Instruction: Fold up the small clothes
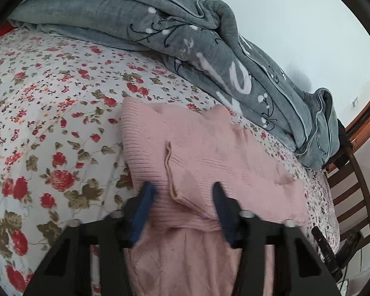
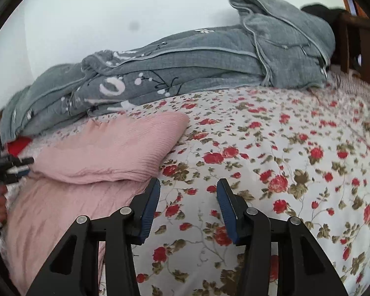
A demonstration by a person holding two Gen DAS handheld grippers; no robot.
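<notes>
A pink ribbed knit garment (image 1: 204,153) lies on the flowered bedsheet (image 1: 49,113), its upper part folded over the lower part. My left gripper (image 1: 182,192) is open, its blue fingers straddling the fold's near edge with the fabric between them. In the right wrist view the same pink garment (image 2: 106,148) lies at the left, folded. My right gripper (image 2: 188,190) is open and empty over the sheet (image 2: 271,162), just right of the garment's edge. The left gripper (image 2: 19,165) shows at the far left edge.
A bunched grey blanket (image 1: 160,29) runs along the back of the bed by the white wall; it also shows in the right wrist view (image 2: 185,59). A wooden slatted bed frame (image 1: 352,192) stands at the right end. Something red (image 2: 18,145) lies under the blanket.
</notes>
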